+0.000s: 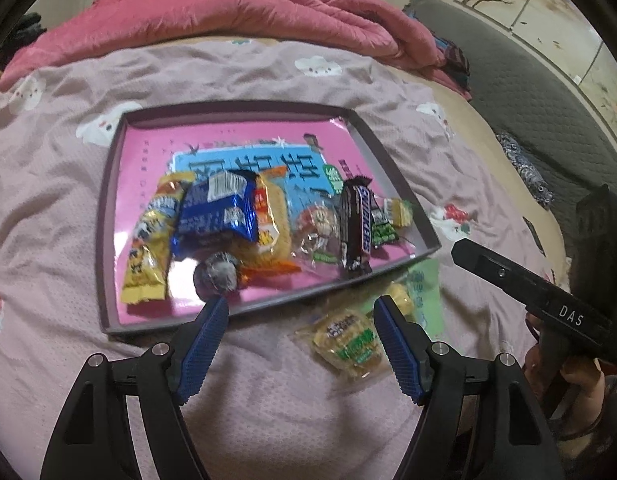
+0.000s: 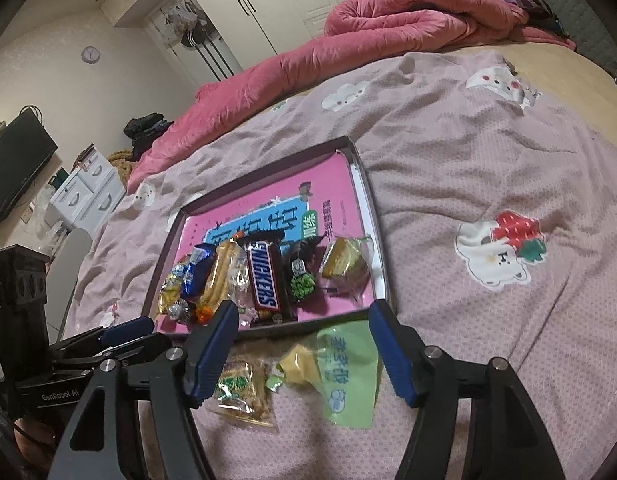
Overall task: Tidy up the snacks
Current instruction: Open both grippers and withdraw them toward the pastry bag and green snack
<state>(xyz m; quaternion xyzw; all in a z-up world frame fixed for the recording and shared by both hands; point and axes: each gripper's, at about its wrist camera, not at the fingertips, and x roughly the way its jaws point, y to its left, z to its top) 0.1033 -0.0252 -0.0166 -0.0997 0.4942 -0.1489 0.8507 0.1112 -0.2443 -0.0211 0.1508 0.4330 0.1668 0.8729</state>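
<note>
Snack packet (image 1: 350, 344) on bedspread, apparently between left claw (image 1: 302, 306) pads, untouched, both claws open, empty.

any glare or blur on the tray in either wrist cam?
Left wrist view: white glare on the tray floor by the foil-wrapped candy; wrappers slightly motion-blurred. Right wrist view: glare along the tray's right wall; Snickers bar legible. Both show strong fisheye bending.
</note>
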